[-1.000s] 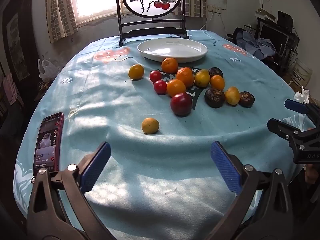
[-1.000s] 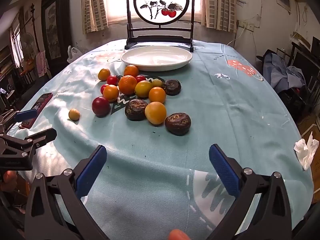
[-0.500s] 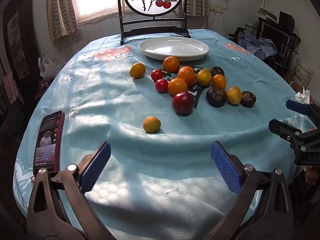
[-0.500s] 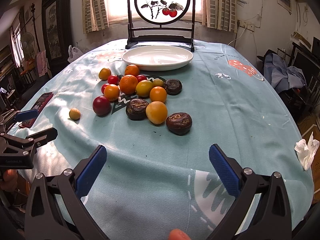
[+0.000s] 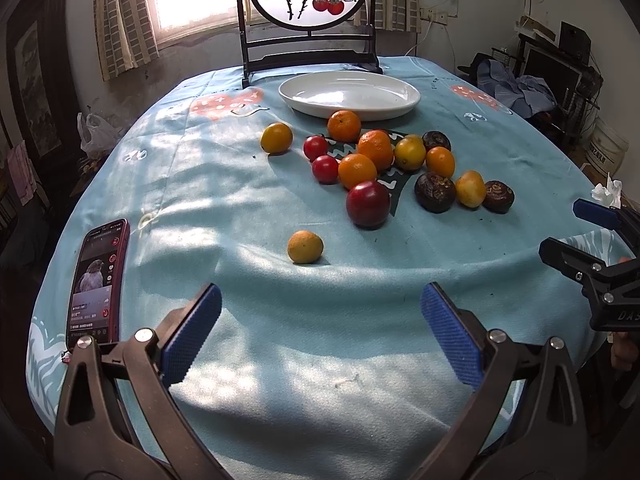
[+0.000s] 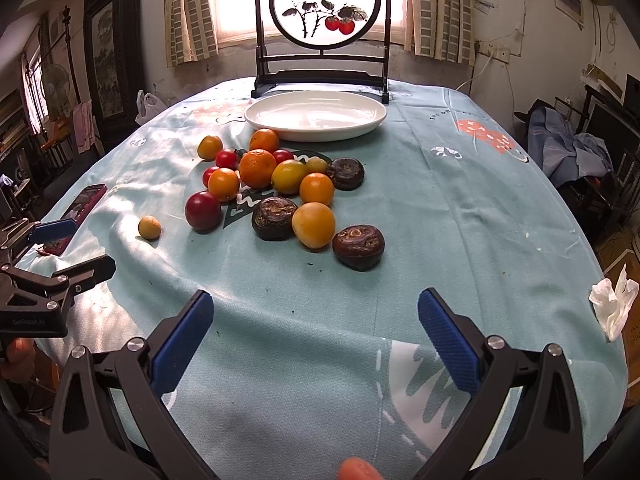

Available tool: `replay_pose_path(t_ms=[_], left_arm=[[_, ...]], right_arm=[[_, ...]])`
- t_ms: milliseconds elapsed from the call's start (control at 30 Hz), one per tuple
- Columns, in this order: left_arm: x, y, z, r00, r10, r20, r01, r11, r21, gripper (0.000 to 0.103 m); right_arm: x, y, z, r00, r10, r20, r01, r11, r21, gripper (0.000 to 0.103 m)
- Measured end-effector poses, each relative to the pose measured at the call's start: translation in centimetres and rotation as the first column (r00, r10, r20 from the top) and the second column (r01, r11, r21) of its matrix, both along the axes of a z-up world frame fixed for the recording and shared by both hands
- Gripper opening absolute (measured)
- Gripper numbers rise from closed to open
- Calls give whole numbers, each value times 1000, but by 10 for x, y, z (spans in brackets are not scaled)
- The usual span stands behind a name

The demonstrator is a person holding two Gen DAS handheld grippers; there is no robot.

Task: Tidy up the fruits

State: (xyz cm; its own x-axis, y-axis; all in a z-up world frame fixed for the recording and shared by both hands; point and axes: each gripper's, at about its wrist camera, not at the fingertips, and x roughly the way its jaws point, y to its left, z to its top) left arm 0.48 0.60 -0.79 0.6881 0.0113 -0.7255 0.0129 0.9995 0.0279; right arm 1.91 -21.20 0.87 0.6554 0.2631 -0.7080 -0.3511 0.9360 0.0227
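Note:
Several fruits lie loose on the blue tablecloth: oranges (image 5: 357,171), small red fruits (image 5: 325,168), a dark red plum (image 5: 367,203), dark brown wrinkled fruits (image 6: 358,246) and a lone small yellow fruit (image 5: 305,246) nearest me. An empty white oval plate (image 5: 396,101) stands behind them. My left gripper (image 5: 320,332) is open and empty, low over the near cloth, just short of the yellow fruit. My right gripper (image 6: 316,338) is open and empty, short of the nearest brown fruit. Each gripper shows at the other view's edge.
A red phone (image 5: 98,280) lies at the table's left edge. A dark wooden stand with a round painted screen (image 6: 324,4) rises behind the plate. A crumpled white tissue (image 6: 614,306) lies at the right edge. Furniture and clothes crowd the room's right side.
Both grippers have crept slightly forward toward the fruit; the fruits sit a little lower and larger in view. Jaws stay open; no fruit has moved.

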Motion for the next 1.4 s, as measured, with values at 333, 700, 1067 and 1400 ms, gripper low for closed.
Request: replay_pose_path(t_ms=[333,700,1067,1400], left_arm=[[1,1,-1,1000,5,-7,-5,1000,-3,101],[1,2,-3,1000,9,-9,-9,1000,-6,101],[1,2,-3,1000,9,-11,-9,1000,-6,101],[2,3,-7,1000,10,-15,-10,1000,-10,101]], right_arm=[[0,0,-2,1000,-1,-4,1,1000,-1,102],[0,1,-2,1000,0,-4,0,1000,-2,102],[0,1,-2,1000,-1,-6,1,1000,-2,102],[2,-3,-4,1000,-8,-15,8,1000,17,102]])
